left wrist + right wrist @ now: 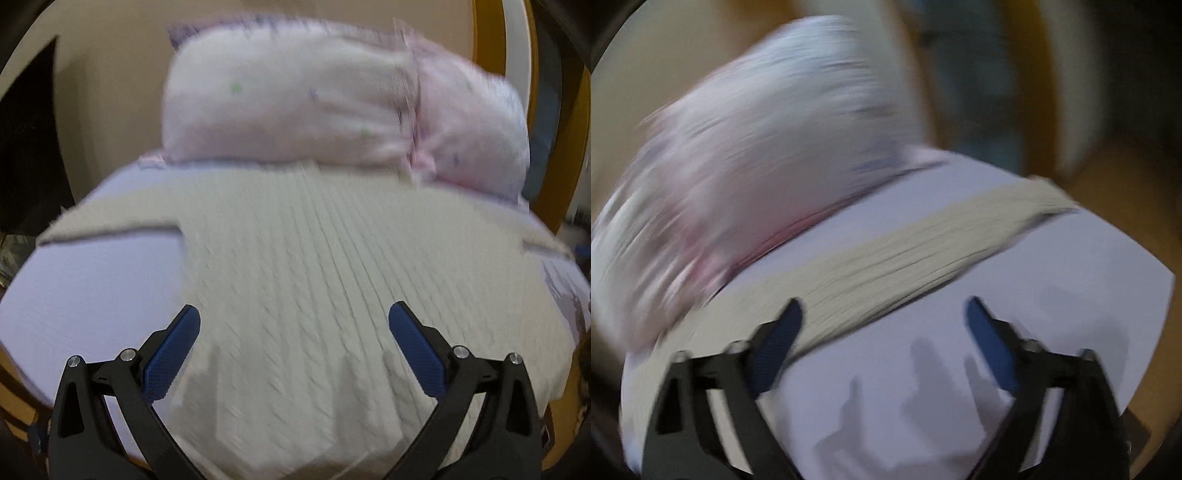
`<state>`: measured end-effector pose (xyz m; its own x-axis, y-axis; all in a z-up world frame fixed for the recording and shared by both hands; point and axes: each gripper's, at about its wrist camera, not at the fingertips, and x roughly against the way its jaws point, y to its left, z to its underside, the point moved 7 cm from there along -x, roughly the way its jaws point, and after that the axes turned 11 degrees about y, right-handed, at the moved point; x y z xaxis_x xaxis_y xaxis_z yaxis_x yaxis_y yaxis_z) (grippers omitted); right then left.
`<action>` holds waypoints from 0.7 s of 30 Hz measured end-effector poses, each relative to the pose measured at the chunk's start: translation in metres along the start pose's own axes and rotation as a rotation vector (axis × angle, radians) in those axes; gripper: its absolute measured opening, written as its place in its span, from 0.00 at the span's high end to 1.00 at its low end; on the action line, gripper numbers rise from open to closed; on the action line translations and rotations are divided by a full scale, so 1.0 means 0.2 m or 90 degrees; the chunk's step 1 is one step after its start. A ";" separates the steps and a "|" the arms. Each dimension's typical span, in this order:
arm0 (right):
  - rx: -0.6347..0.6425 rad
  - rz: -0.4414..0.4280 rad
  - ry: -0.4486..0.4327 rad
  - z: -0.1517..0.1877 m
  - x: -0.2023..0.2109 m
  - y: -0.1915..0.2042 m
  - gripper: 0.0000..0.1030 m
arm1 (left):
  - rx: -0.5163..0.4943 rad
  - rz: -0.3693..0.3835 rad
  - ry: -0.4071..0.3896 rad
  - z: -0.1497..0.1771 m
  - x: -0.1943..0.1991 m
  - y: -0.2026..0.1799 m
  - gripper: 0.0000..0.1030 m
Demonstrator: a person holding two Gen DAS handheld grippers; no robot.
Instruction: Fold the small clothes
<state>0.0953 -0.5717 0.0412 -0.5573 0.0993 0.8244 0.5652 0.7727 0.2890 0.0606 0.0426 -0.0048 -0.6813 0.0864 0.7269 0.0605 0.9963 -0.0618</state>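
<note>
Hovering over a cream cable-knit garment [295, 280], the left gripper [294, 321] has its jaws spread wide, nothing between the blue pads [173, 354]. Garment fills centre and lower frame of left wrist view, spread flat on a pale lilac sheet [96, 280]; one sleeve runs off toward mid-left, another part reaches the right edge. Pink-white pillows [332, 110] sit across upper frame, their lower edge touching or overlapping the garment's far edge; cannot tell which through the blur. Orange-brown wood [487, 44] shows at upper right. Right wrist view is heavily motion-blurred. Right gripper [884, 314] also wide, holding nothing, over bare lilac sheet [1071, 295] in lower centre. A cream knit band [886, 258], likely a sleeve of the same garment, crosses that frame diagonally from lower left to upper right, passing just beyond the left fingertip. Pillow mass [757, 166] fills upper left. Grey shadows of the gripper fall on the sheet at lower centre.
</note>
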 end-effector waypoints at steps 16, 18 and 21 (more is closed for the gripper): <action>-0.142 0.003 -0.054 -0.51 -0.30 -0.25 0.94 | 0.323 0.024 -0.048 -0.22 -0.07 0.92 0.01; -0.049 -0.030 -0.089 -0.49 -0.17 0.02 0.94 | 0.365 0.026 -0.054 -0.21 -0.07 1.01 0.01; 0.129 -0.128 -0.118 -0.34 0.01 0.63 0.94 | 0.435 0.036 -0.063 -0.22 -0.07 1.15 0.01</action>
<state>0.2070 -0.5166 0.1121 -0.7572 0.0296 0.6525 0.3101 0.8955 0.3193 0.1166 0.2695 0.0010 -0.7560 0.1058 0.6460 -0.3526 0.7656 -0.5380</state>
